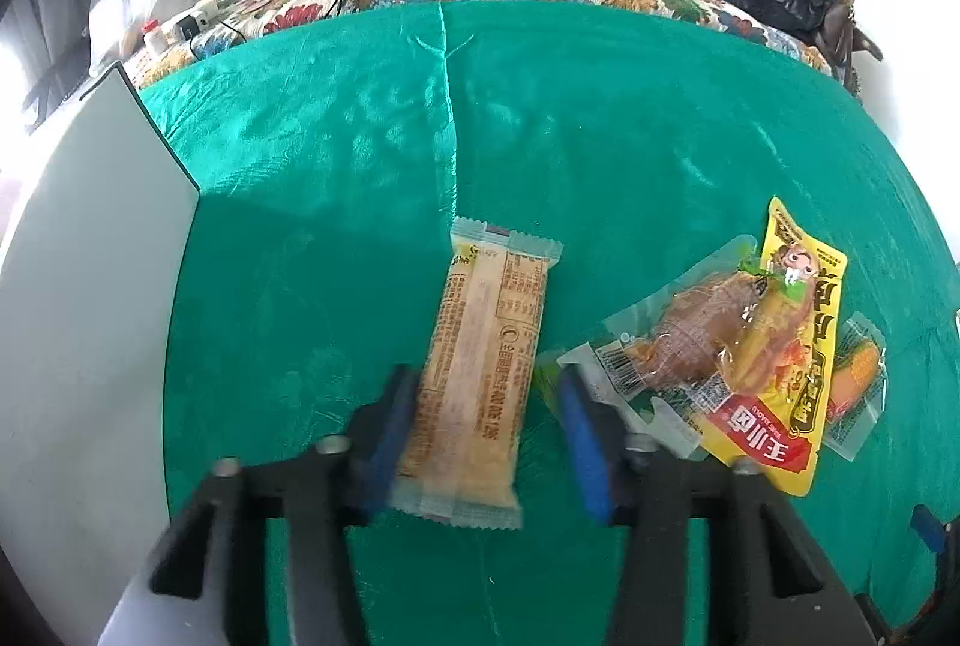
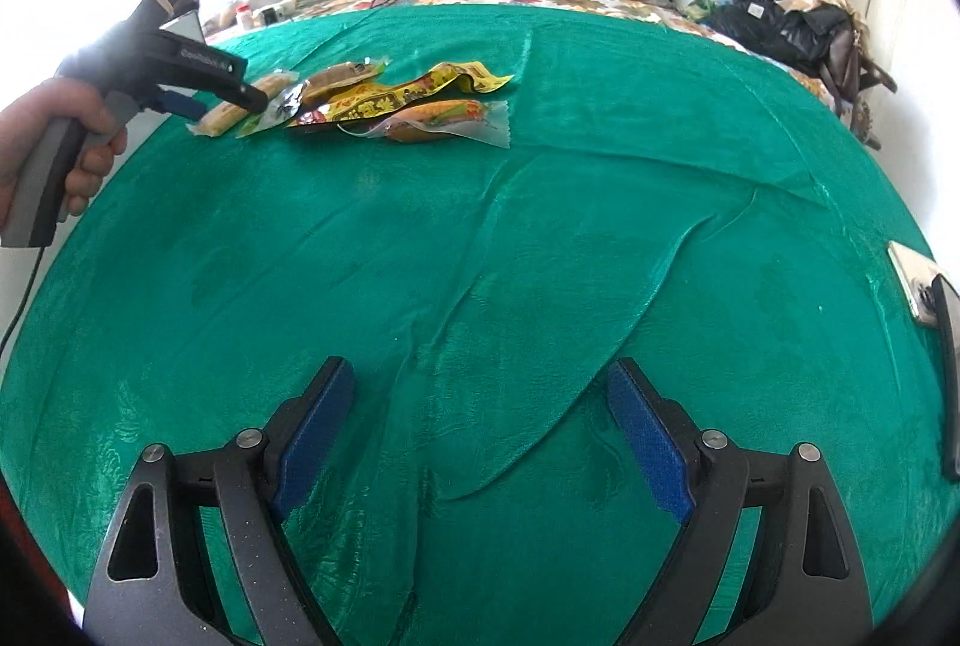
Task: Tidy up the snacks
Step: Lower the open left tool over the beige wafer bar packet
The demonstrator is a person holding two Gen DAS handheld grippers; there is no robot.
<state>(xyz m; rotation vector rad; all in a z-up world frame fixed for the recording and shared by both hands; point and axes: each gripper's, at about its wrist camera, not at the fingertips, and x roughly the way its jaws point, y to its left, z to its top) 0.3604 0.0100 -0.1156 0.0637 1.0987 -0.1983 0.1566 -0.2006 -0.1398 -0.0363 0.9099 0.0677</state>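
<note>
Green cloth [image 1: 600, 136] is covering the bed, and the left gripper [image 1: 483, 442] is sitting around a pale snack bar [image 1: 480, 364] with tiny print I can't read, its left pad touching the wrapper and the right pad just off it. Beside it a yellow packet [image 1: 798, 346] is showing "王小卤" on a red strip, piled with clear-wrapped snacks [image 1: 678, 340]. Right gripper [image 2: 480, 436] is hanging spread wide over bare cloth.

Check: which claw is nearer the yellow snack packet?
Left. The left claw sits around a beige bar right beside the yellow snack packet; the right claw hangs open over bare green cloth, well away.
</note>
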